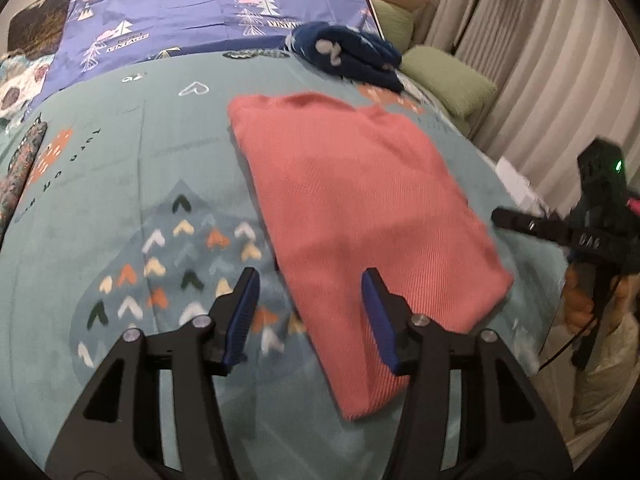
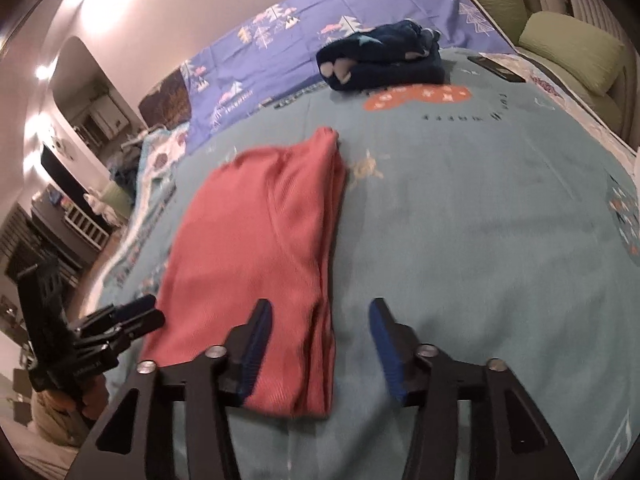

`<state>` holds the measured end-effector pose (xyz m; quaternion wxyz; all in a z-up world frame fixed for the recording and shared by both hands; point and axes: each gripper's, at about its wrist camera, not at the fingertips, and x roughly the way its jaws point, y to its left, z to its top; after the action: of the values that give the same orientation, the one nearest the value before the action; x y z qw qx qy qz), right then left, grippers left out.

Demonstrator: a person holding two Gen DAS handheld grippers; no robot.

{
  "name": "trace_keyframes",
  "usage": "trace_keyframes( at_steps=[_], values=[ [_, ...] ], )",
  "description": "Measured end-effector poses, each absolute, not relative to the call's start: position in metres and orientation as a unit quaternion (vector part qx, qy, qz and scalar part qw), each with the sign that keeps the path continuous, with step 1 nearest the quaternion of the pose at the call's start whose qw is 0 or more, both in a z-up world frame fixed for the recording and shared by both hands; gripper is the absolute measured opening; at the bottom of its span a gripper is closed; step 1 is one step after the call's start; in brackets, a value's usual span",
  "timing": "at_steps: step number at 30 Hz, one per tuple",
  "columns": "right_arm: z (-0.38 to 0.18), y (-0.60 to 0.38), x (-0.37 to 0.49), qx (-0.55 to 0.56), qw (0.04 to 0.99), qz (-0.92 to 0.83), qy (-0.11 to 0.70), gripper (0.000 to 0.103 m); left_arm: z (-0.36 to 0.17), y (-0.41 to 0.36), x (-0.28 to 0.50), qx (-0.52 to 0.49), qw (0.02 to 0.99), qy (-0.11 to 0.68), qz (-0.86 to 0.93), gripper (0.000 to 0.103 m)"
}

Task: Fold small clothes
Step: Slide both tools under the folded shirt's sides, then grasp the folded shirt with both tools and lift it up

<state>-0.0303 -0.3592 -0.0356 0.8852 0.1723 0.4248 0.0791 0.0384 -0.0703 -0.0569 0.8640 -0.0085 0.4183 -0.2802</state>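
Note:
A salmon-pink ribbed garment [image 1: 360,216] lies folded into a flat rectangle on the teal bedspread [image 1: 120,200]. It also shows in the right wrist view [image 2: 256,248]. My left gripper [image 1: 310,304] is open and empty, just above the garment's near left edge. My right gripper [image 2: 320,336] is open and empty, above the garment's near right corner. The right gripper appears at the right edge of the left wrist view [image 1: 520,220]. The left gripper appears at the lower left of the right wrist view [image 2: 136,320], beside the garment's edge.
A folded dark navy garment [image 1: 352,54] [image 2: 384,56] lies at the far side of the bed. A purple tree-print sheet [image 1: 180,12] lies behind it. Green cushions [image 1: 448,76] and curtains stand to the right. A dark phone [image 2: 496,68] lies near the cushions.

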Motion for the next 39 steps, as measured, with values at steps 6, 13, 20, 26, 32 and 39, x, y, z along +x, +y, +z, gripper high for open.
trace_keyframes(
  at_steps=[6,13,20,26,32,39],
  values=[
    [-0.040,-0.357,0.002,0.180,0.881,0.100,0.427,0.066,-0.058,-0.067,0.081,-0.066,0.856,0.423,-0.291,0.072],
    [-0.057,-0.358,0.031,0.194,0.868,0.141,0.435,0.068,-0.079,-0.079,0.110,-0.100,0.829,0.446,-0.322,0.072],
    [-0.064,-0.355,0.060,0.174,0.866,0.170,0.436,0.068,-0.084,-0.096,0.125,-0.063,0.818,0.434,-0.373,0.080],
    [-0.068,-0.345,0.085,0.143,0.871,0.186,0.432,0.068,-0.085,-0.107,0.139,-0.049,0.809,0.436,-0.392,0.082],
    [-0.072,-0.346,0.103,0.148,0.864,0.207,0.434,0.068,-0.085,-0.112,0.149,-0.044,0.801,0.437,-0.407,0.082],
    [-0.072,-0.341,0.108,0.137,0.867,0.211,0.431,0.068,-0.085,-0.121,0.157,-0.039,0.799,0.436,-0.413,0.082]
  ],
)
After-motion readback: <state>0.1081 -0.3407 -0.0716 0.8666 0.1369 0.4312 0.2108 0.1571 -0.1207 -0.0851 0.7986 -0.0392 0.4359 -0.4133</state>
